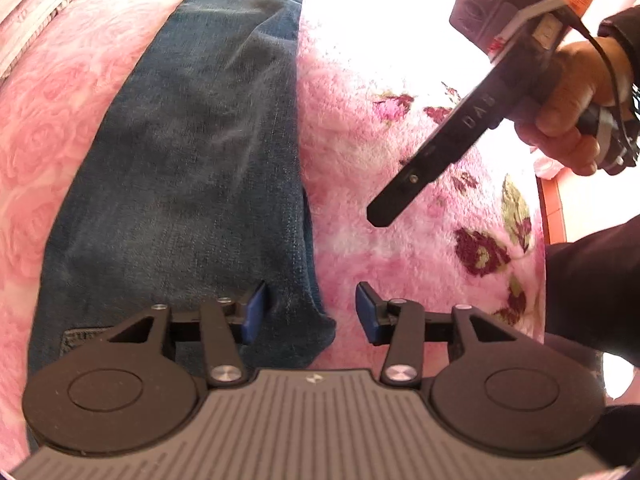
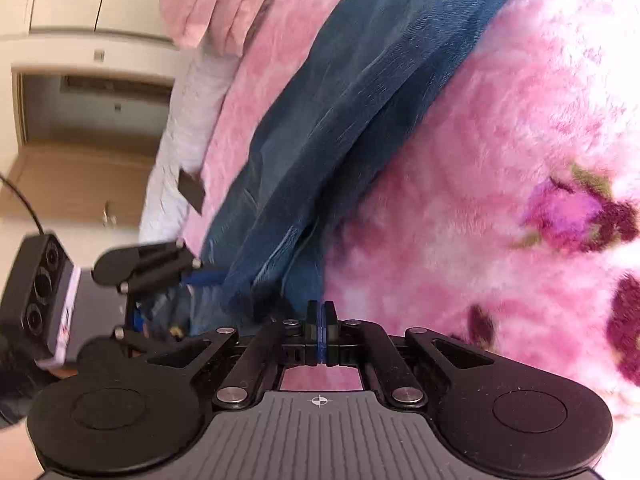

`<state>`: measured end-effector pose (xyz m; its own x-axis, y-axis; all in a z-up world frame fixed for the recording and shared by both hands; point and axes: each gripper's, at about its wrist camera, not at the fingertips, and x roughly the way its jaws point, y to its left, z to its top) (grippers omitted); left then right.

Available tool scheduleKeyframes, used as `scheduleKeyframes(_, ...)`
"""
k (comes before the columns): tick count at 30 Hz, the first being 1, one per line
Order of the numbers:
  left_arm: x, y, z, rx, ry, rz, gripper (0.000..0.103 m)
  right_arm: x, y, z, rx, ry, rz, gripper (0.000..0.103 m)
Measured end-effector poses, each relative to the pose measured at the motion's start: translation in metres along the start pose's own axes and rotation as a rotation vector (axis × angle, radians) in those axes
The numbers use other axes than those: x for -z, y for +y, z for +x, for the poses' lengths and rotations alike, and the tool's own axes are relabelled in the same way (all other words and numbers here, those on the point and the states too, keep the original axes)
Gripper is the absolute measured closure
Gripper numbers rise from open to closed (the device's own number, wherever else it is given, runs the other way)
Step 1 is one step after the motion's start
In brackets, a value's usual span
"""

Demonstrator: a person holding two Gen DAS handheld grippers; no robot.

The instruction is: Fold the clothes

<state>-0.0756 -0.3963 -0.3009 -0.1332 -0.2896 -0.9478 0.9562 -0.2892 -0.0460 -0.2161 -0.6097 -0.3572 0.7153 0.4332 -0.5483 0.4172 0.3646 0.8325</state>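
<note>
Blue jeans [image 1: 192, 152] lie flat and lengthwise on a fluffy pink floral blanket [image 1: 400, 240]. My left gripper [image 1: 311, 314] is open just above the near end, and the jeans' lower right corner [image 1: 316, 320] sits between its blue pads [image 1: 256, 312]. To the right, a hand [image 1: 568, 116] holds my right gripper [image 1: 378, 216] tilted down over bare blanket, apart from the denim. In the right wrist view the right gripper [image 2: 321, 320] is shut with nothing between its pads, close to the rumpled jeans edge [image 2: 296, 280]. The left gripper [image 2: 176, 300] shows at the left, blurred.
Folded pink bedding [image 2: 208, 0] is stacked at the far end of the bed. A white sheet edge [image 2: 176, 120] drops off on the left, with a small dark object [image 2: 191, 192] on it. Cream cabinets [image 2: 80, 120] stand beyond. A dark sleeve [image 1: 592, 288] is at the right.
</note>
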Motion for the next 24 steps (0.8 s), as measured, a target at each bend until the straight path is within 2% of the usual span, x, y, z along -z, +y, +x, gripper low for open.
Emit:
scheduleKeyframes(3,0.009,-0.001,-0.005,-0.014,0.004,-0.006,0.061,0.001,0.009,0.004,0.012,0.001,-0.031,0.098)
scheduleKeyframes(5,0.015,-0.001,-0.008,-0.023,0.006,-0.009,0.061,0.001,0.013,0.007,0.010,-0.004,-0.035,0.091)
scheduleKeyframes(6,0.018,-0.002,-0.010,-0.028,0.007,-0.011,0.061,0.001,0.015,0.008,0.010,-0.009,-0.037,0.078)
scheduleKeyframes(7,0.021,-0.002,-0.011,-0.032,0.008,-0.013,0.061,0.001,0.018,0.007,0.002,-0.022,-0.033,0.061)
scheduleKeyframes(9,0.027,-0.003,-0.014,-0.042,0.011,-0.017,0.060,0.001,0.024,0.003,-0.025,-0.055,-0.021,0.049)
scheduleKeyframes(13,0.043,-0.001,-0.020,-0.068,0.024,-0.035,0.058,-0.008,0.032,0.010,-0.099,-0.069,0.011,0.049)
scheduleKeyframes(18,0.093,0.023,-0.017,-0.154,0.102,-0.153,0.058,-0.033,0.025,0.051,-0.090,0.029,0.091,0.051)
scheduleKeyframes(19,0.100,0.026,-0.017,-0.161,0.114,-0.173,0.058,-0.039,0.031,0.049,-0.109,-0.006,0.053,0.067)
scheduleKeyframes(20,0.107,0.028,-0.018,-0.165,0.115,-0.188,0.058,-0.046,0.037,0.046,-0.129,-0.043,0.014,0.073)
scheduleKeyframes(21,0.112,0.029,-0.019,-0.168,0.113,-0.199,0.058,-0.053,0.042,0.044,-0.149,-0.080,-0.024,0.073)
scheduleKeyframes(24,0.121,0.028,-0.022,-0.171,0.089,-0.214,0.058,-0.056,0.043,0.039,-0.103,-0.107,-0.042,0.073)
